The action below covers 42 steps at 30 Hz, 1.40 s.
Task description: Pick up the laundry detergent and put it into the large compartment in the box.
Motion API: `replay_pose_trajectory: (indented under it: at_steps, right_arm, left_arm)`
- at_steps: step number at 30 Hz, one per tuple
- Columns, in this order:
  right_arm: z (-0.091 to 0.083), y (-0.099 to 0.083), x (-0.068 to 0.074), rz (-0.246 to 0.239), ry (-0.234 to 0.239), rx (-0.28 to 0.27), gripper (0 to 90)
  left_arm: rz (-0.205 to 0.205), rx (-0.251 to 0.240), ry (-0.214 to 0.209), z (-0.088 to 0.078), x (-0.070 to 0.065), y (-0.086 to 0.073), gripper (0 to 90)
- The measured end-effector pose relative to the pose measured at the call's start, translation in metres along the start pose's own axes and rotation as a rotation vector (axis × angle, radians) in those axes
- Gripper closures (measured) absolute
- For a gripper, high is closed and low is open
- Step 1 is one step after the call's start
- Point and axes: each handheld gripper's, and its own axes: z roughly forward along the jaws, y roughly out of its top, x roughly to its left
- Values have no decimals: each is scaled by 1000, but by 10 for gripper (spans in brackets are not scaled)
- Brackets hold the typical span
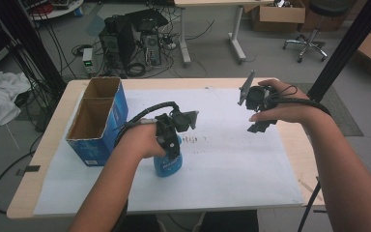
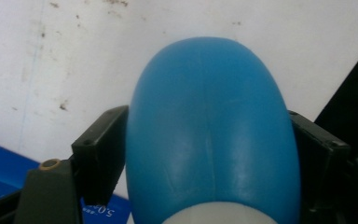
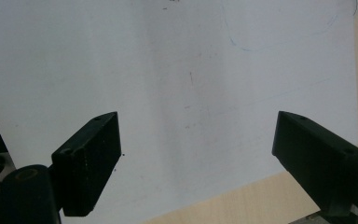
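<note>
One broad wooden table (image 1: 48, 145) carries a white sheet (image 1: 236, 164) that covers most of its top, leaving bare wood along the left, far and right edges. The sheet is smooth and flat, marked with small brown specks near its middle. On its left part stands a blue cardboard box (image 1: 99, 121), open at the top, split into two compartments one behind the other, its long side running away from the person; its brown inner walls show.

Just right of the box, near the middle of the sheet, a blue bottle (image 1: 167, 164) stands upright, long axis vertical. The left gripper (image 1: 170, 145) comes down on it from above, both black jaws pressed against its smooth, rounded plastic sides; in the left gripper view the bottle (image 2: 212, 126) swells glossy between the jaws, with a pale band at its lower end. Wide bare sheet lies to the bottle's right and toward the person.

Well apart, the right gripper (image 1: 258, 126) hangs over the sheet's right part, jaws spread wide with nothing between them.
</note>
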Motion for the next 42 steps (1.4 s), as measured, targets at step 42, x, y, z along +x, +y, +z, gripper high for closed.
replay_pose_trajectory:
  at_steps: [42]
  right_arm:
    - [3, -2, -1, 14, 2, -3, 154]
  left_arm:
    - [26, -8, 22, -1, -5, 0, 391]
